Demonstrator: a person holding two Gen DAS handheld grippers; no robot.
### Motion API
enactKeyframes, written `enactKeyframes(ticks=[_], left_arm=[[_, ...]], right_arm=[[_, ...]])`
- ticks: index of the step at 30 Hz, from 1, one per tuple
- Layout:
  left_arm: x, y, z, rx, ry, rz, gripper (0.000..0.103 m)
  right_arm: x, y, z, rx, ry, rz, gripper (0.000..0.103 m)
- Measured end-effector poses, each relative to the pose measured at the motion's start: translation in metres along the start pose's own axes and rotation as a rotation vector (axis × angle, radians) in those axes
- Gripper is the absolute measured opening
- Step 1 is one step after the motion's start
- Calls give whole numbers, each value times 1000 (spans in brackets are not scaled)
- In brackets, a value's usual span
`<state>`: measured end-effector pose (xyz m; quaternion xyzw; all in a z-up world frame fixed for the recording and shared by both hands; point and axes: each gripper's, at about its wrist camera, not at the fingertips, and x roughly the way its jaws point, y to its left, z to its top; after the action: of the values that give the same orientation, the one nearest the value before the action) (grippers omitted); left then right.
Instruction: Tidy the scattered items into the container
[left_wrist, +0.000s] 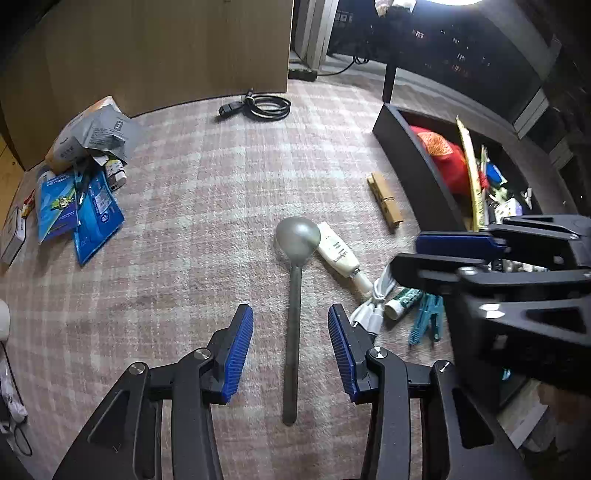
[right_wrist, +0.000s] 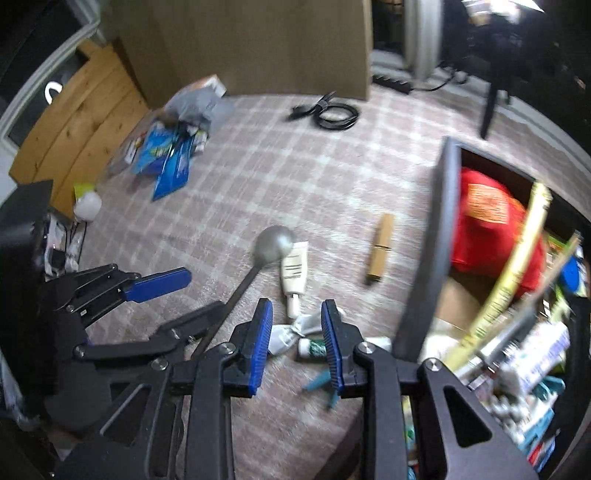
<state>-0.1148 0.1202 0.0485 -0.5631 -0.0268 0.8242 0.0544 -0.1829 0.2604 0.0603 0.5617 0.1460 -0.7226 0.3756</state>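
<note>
while my left hand-held gripper (left_wrist: 290, 354) hangs open astride the ladle (left_wrist: 294, 295) on the carpet, the next move is to close on its handle. my right hand-held gripper (right_wrist: 296, 343), open and empty, hovers over a small tube (right_wrist: 314, 348). only the right view shows how full the container (right_wrist: 432, 258) beyond is.

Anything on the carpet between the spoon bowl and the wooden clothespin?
Only the white tube, touching the spoon; then bare carpet up to the clothespin. Left wrist view.

open rug (left_wrist: 207, 229) left, container wall (left_wrist: 417, 166) right
</note>
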Motion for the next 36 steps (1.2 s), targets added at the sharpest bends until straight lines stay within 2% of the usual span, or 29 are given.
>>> enactKeyframes(ticks=[11,17,20,22,23,27,31,36], left_arm=[[32,-2,4,43,61,16,39],[38,-13,8,115,27,73,39],[38,-16,9,132,8,71,31],[38,-18,9,143,0,74,14],[38,-18,9,144,-2,80,10],[36,-10,10,104,1,47,7],[32,3,10,15,4,-5,7],[16,7,9,-11,-26,-26,7]], right_arm=[[54,1,16,-19,115,-12,27],[63,0,19,-44,131,-14,27],[62,-1,19,-53,128,-15,21],[62,-3,19,-58,125,-21,18],[62,-4,19,-53,124,-14,18],[60,-10,17,-22,111,-4,18],[55,-16,15,18,90,9,17],[41,-19,14,50,45,21,17]])
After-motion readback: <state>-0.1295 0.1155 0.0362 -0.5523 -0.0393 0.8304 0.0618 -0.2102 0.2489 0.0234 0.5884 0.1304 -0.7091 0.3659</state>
